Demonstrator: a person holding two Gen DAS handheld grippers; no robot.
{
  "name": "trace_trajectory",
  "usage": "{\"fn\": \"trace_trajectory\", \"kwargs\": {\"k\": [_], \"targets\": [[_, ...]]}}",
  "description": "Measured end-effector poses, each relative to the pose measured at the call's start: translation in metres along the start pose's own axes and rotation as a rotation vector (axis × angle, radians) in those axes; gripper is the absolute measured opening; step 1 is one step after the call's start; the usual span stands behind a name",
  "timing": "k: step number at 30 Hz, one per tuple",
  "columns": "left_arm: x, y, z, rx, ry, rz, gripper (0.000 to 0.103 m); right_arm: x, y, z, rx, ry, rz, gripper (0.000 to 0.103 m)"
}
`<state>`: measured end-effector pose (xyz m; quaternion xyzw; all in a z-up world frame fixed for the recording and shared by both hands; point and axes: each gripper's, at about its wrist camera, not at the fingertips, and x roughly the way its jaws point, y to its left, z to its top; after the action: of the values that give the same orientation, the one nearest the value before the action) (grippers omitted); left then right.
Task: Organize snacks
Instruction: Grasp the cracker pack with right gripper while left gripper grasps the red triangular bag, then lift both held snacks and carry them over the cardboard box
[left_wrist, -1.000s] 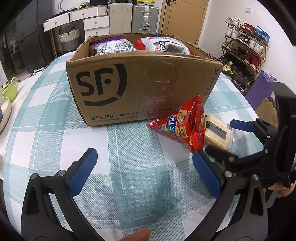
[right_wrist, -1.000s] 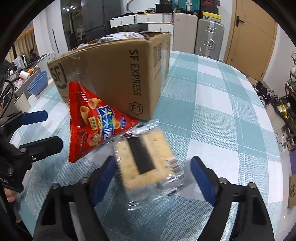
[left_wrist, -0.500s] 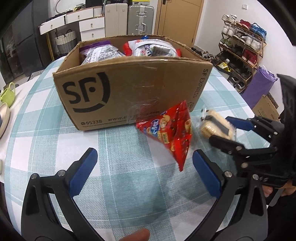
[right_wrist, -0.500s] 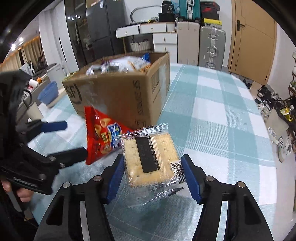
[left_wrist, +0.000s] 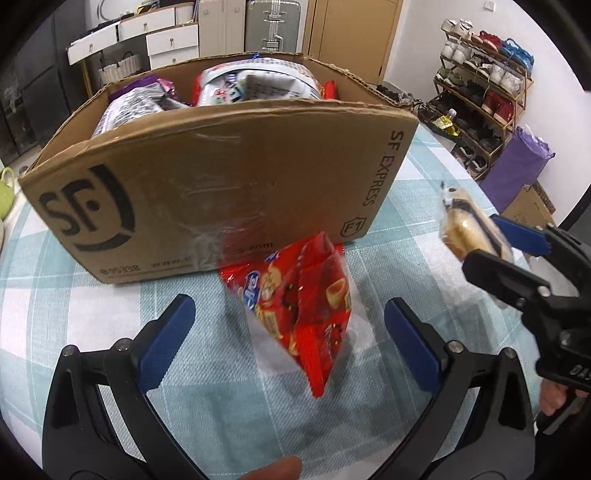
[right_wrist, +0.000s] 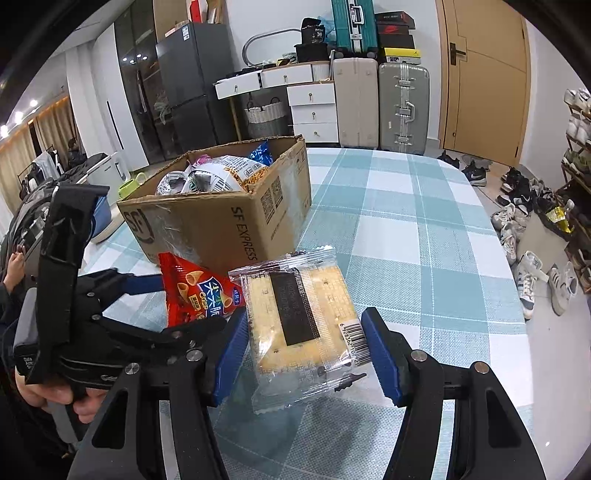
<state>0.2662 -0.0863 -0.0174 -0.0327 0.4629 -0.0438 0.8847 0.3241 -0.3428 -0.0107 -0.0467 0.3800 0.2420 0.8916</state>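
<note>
My right gripper (right_wrist: 306, 350) is shut on a clear packet of crackers (right_wrist: 299, 317) and holds it above the table, right of the box; the packet also shows in the left wrist view (left_wrist: 469, 229). A red triangular crisp bag (left_wrist: 303, 306) lies on the checked tablecloth against the front of the SF cardboard box (left_wrist: 207, 192), between the fingers of my left gripper (left_wrist: 288, 339), which is open around it. The box (right_wrist: 221, 221) holds several snack bags (left_wrist: 251, 85).
The round table's teal and white checked cloth (right_wrist: 406, 229) extends right of the box. A green cup (left_wrist: 7, 184) stands at the far left. A shoe rack (left_wrist: 480, 81), suitcases (right_wrist: 402, 107) and drawers stand beyond the table.
My right gripper closed on the cracker packet and lifted it off the table. My left gripper moved forward so the red bag now sits between its open fingers.
</note>
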Motion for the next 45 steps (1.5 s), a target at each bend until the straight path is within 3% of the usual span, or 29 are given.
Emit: {"fn": "trace_trajectory", "kwargs": {"k": [3, 4, 8, 21, 31, 45], "targets": [[0.007, -0.008, 0.004, 0.009, 0.004, -0.006, 0.071, -0.001, 0.000, 0.000, -0.003, -0.003, -0.001, 0.063], [0.008, -0.011, 0.003, 0.006, 0.014, -0.012, 0.054, -0.001, 0.000, 0.000, -0.004, -0.004, -0.002, 0.063], [0.000, -0.008, -0.005, -0.012, -0.021, -0.060, 0.041, -0.002, 0.003, -0.001, -0.007, -0.010, 0.003, 0.063], [-0.067, -0.002, -0.015, -0.011, -0.154, -0.085, 0.040, -0.018, 0.032, 0.002, -0.050, -0.098, 0.063, 0.063], [-0.142, 0.044, -0.006, -0.045, -0.230, -0.050, 0.040, -0.032, 0.044, 0.016, -0.045, -0.136, 0.070, 0.063], [-0.171, 0.082, 0.027, -0.047, -0.274, -0.038, 0.040, -0.032, 0.071, 0.071, -0.075, -0.178, 0.046, 0.063]]}}
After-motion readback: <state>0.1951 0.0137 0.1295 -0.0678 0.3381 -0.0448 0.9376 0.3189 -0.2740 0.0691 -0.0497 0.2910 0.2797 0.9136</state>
